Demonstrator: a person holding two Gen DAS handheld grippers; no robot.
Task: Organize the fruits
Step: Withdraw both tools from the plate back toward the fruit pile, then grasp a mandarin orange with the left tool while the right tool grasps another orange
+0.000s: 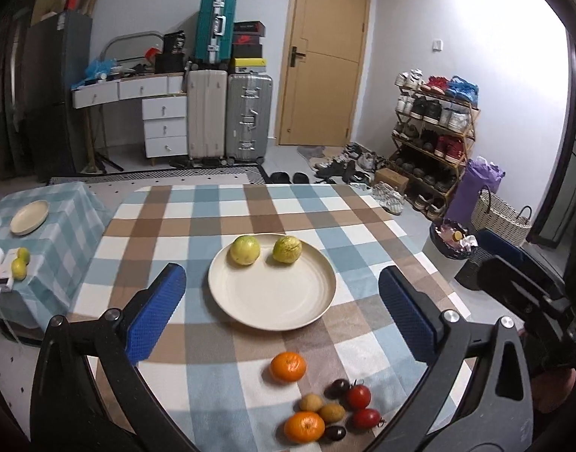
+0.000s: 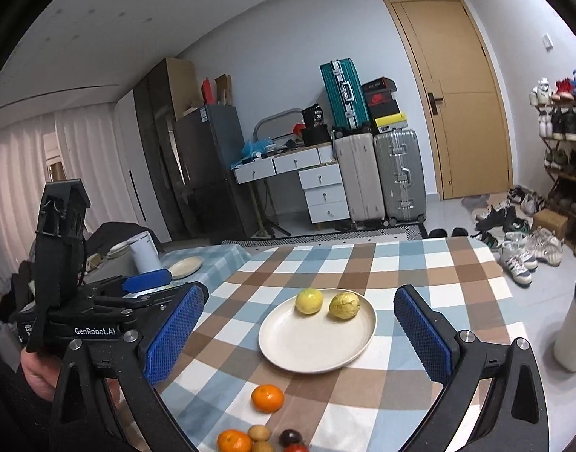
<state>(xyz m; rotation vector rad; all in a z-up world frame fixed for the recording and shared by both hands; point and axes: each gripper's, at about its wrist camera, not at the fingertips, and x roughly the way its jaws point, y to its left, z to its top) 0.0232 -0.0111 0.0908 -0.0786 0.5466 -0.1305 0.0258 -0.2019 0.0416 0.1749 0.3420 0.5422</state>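
We judge the sorting to be partly done: two yellow-green fruits [image 1: 265,249] sit side by side on the far half of the cream plate [image 1: 271,307], while the rest wait on the checked surface [image 1: 167,211]. Both tools are empty, with jaws spread wide: the left hand-held gripper [image 1: 282,297] frames the plate, and the right hand-held gripper [image 2: 299,333] does likewise from slightly to the right. Nearer than the plate lies a lone orange [image 1: 288,366], apart from a tight cluster of a second orange [image 1: 304,426], small brown fruits [image 1: 322,407] and cherry tomatoes [image 1: 359,405]. The next move, we suppose, calls for lowering one tool toward the lone orange, closing gently, and carrying it to the plate's bare near half.
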